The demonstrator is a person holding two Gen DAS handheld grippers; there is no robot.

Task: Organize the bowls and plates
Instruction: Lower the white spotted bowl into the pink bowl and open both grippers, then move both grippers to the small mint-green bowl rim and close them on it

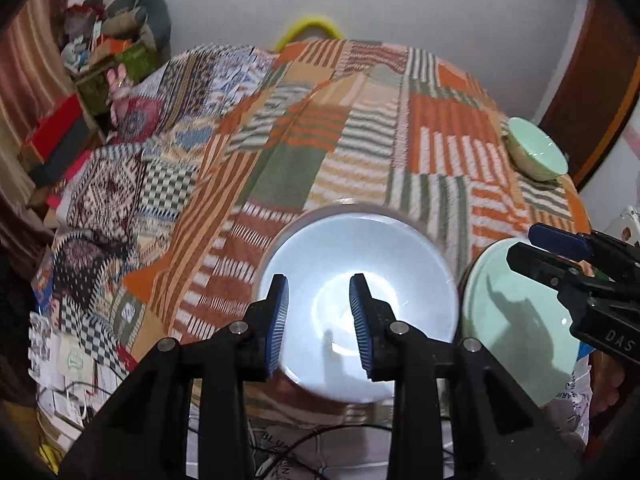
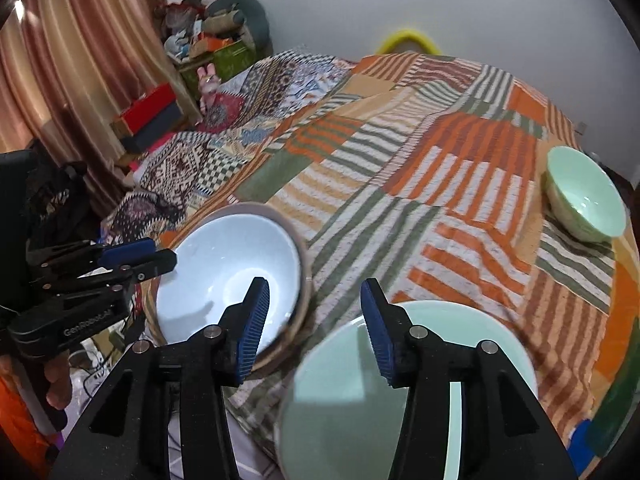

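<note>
On the bed [image 2: 460,168], both tongs hang spread and empty: left [image 1: 319,322] over the blue bowl [image 1: 320,248], right [image 2: 314,330] over the green plate [image 2: 344,400].

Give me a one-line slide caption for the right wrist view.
Right gripper open above a mint green plate, pale blue bowl beside it and mint green bowl farther off on the striped bedspread.

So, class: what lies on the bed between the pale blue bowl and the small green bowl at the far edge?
Nothing but bare striped bedspread. The right wrist view shows the stretch from the pale blue bowl to the small green bowl best.
</note>
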